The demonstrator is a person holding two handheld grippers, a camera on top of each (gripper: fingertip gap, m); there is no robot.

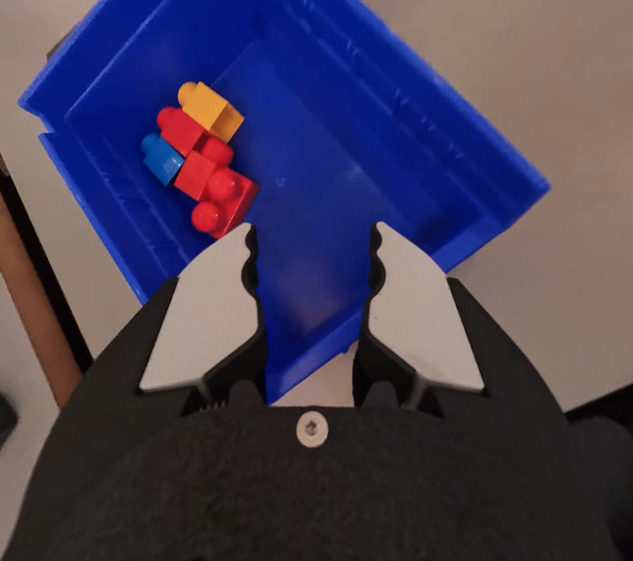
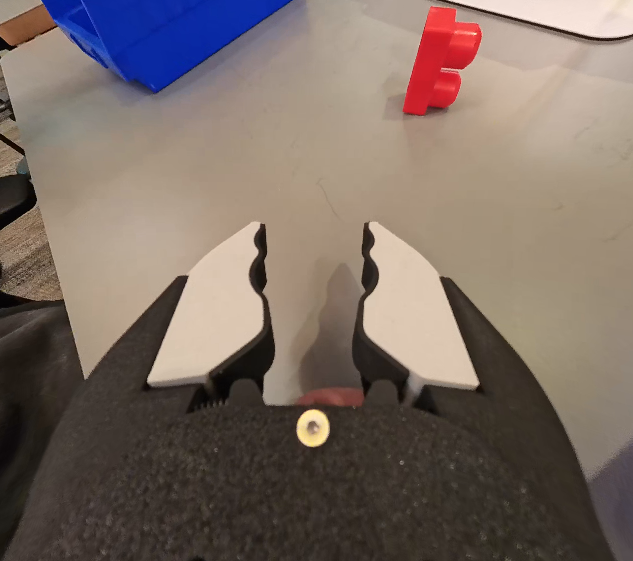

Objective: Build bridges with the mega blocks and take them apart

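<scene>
While above bin (image 1: 342, 13), left fingers (image 1: 394, 270) apart.

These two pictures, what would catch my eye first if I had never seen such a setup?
Probably the bright blue bin on the grey table, with a small heap of red, yellow and blue blocks in one corner. The left tongs hang open above it. Next, a lone red block standing on its side on the table, ahead of the open right tongs.
</scene>
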